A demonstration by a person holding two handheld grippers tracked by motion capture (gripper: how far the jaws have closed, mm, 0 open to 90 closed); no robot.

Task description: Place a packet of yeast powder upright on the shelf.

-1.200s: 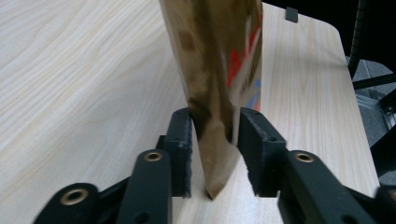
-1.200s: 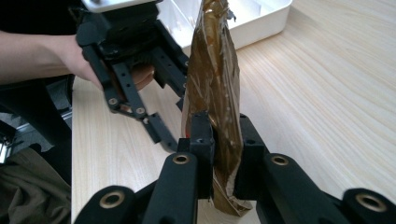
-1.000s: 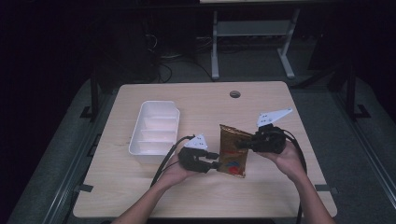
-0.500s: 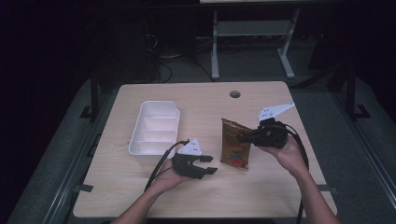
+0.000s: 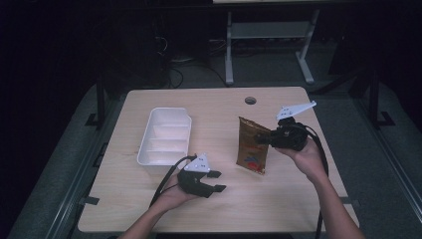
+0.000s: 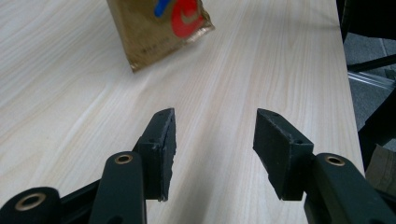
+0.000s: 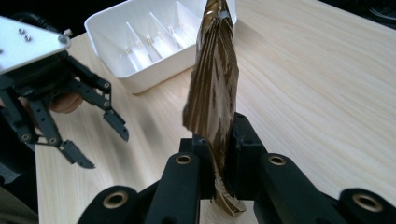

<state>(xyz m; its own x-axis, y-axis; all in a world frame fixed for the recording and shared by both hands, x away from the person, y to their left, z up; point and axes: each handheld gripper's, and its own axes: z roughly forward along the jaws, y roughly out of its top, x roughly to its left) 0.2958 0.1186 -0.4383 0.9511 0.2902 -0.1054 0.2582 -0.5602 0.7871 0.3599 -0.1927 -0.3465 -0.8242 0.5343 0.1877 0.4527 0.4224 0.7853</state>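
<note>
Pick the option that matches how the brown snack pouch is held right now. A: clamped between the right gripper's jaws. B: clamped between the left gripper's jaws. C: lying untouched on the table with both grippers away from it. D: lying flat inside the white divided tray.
A: the right gripper has its jaws shut on the brown snack pouch, while the left gripper is open over the table.

Around my work: table, tray, floor, frame.

My pale wooden table (image 5: 219, 112) has a round hole (image 5: 250, 100) near its far edge and carries a white, divided tray (image 5: 166, 137) left of centre; beyond it a grey metal frame (image 5: 266, 35) stands on the dark floor (image 5: 383, 164).
</note>
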